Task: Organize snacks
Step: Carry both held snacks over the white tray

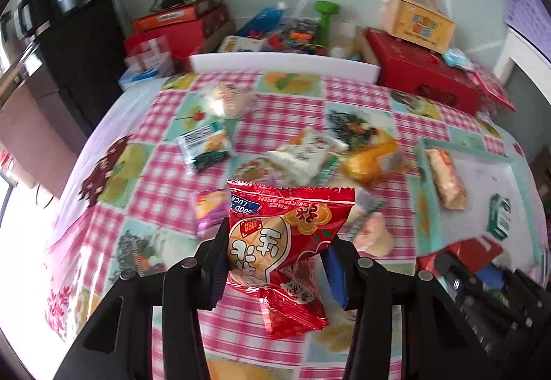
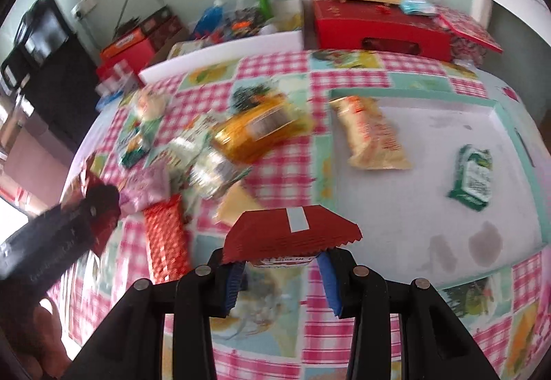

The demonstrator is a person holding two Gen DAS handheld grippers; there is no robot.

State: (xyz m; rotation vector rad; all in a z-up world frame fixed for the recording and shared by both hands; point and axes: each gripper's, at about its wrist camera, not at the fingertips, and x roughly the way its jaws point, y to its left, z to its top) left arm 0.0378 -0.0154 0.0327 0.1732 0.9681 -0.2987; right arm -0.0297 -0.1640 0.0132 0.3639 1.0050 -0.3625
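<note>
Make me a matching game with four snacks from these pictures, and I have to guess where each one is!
Snacks:
1. shiny red packet
2. dark red packet
3. green and white packet
4. gold packet

Places:
A. lying in the tray
B. on the checked tablecloth, outside the tray
C. pinched in the left tongs
D. pinched in the right tongs

Pairs: 1-C, 2-D, 3-A, 4-B

My surface (image 2: pixel 344 66) wears pink-checked cloth; loose snack packets (image 2: pixel 255 132) lie left of the pale tray (image 2: pixel 413 92).
</note>
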